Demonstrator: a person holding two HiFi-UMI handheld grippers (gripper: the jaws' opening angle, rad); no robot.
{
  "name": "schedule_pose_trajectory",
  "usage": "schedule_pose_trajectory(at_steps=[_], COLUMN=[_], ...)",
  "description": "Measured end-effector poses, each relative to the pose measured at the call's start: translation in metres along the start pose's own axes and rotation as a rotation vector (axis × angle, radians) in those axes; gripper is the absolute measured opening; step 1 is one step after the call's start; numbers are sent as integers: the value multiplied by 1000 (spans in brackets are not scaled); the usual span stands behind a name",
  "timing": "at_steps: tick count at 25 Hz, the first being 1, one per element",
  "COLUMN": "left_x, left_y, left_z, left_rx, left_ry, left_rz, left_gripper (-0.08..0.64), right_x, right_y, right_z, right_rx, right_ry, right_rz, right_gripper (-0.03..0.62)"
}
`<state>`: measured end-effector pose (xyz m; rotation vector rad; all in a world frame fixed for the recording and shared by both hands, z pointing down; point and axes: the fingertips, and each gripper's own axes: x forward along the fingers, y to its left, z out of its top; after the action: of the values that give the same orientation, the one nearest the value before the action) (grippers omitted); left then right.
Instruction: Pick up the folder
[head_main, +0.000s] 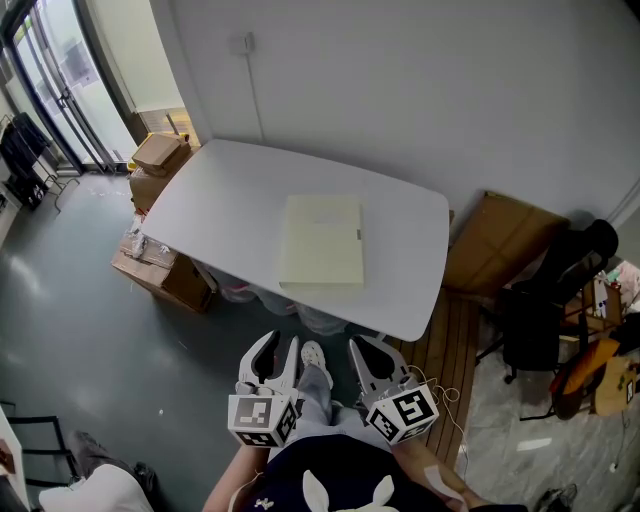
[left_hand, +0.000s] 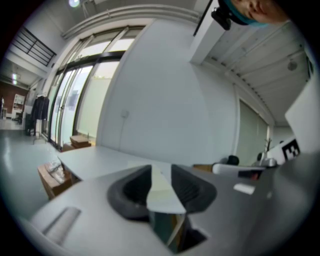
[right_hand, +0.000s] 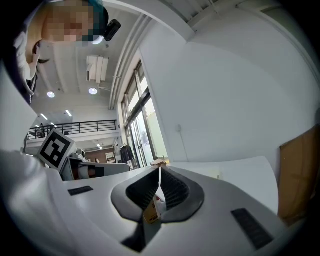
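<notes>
We see one white worktop (head_main: 220, 200) with rounded corners, standing against a plain wall. Off the worktop's right end leans one large flat sheet of brown cardboard (head_main: 505, 245), and just beyond that is one black chair (head_main: 540, 310). At the worktop's left end, on the floor, we count at least three brown boxes (head_main: 165, 278), two of them stacked.

One pale cream folder (head_main: 321, 241) lies flat and closed on the worktop, near the middle of its front edge, and neither tool touches it.

In front of that edge we hold two grippers side by side, both well apart from the folder. On the left gripper (head_main: 280, 348) the fingers (left_hand: 135, 187) stand a little apart, and through the narrow gap we see the folder far off on the worktop. On the right gripper (head_main: 372, 352) the fingers (right_hand: 175, 190) are pressed together, gripping nothing.
</notes>
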<state>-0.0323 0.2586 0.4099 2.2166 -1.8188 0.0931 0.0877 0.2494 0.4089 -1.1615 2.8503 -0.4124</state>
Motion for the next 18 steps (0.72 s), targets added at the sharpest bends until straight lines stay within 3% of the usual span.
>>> schedule_pose_trajectory(at_steps=[18], left_x=[59], left_y=[27], left_z=[11], left_rx=[-19], left_ry=[12], left_rz=[-15], left_gripper=[118], right_x=[57], right_y=[-37], right_z=[2], right_rx=[7], right_ry=[39], right_rz=[-7], right_gripper=[14])
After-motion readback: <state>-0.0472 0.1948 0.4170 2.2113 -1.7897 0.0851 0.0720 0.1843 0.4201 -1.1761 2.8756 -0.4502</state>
